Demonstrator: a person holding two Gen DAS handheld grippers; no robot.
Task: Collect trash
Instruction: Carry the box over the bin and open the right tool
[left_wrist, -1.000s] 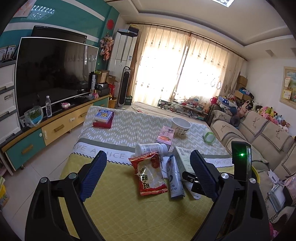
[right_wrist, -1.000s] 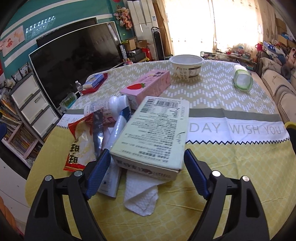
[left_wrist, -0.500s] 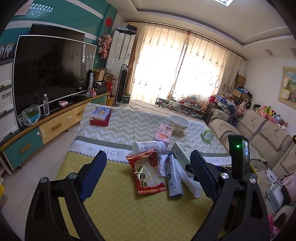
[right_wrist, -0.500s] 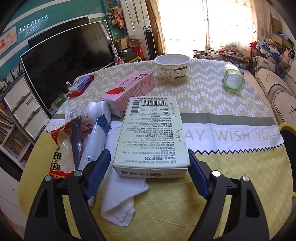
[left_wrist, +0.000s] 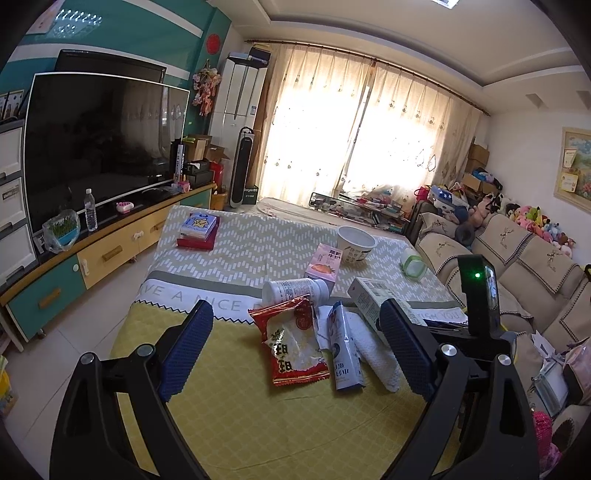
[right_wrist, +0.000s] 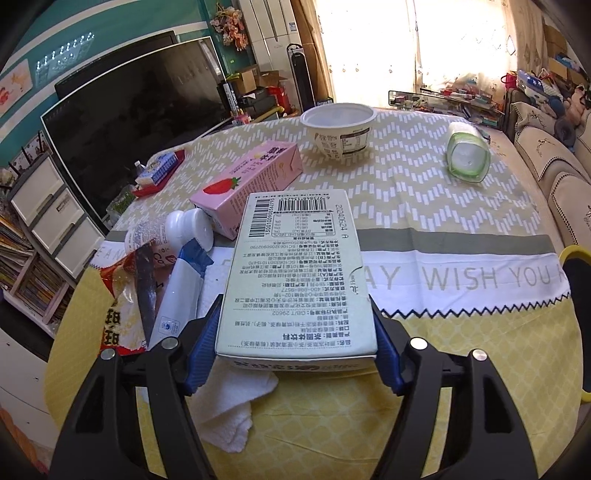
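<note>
While the right gripper (right_wrist: 295, 354) has just been closing, its jaws now pinching the pale carton (right_wrist: 299, 273), the left gripper (left_wrist: 295, 347) hangs spread and empty, with wrappers, bottle and pink carton beyond uncollected.

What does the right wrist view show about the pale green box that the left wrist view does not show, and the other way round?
Right wrist only: the right gripper jaws, just closing, against both sides of the pale green box, its barcode face up, on a white towel.
Left wrist only: the left gripper, open and empty, and the sofa.
Both: the box, red snack bag, pink carton, white bowl.
</note>
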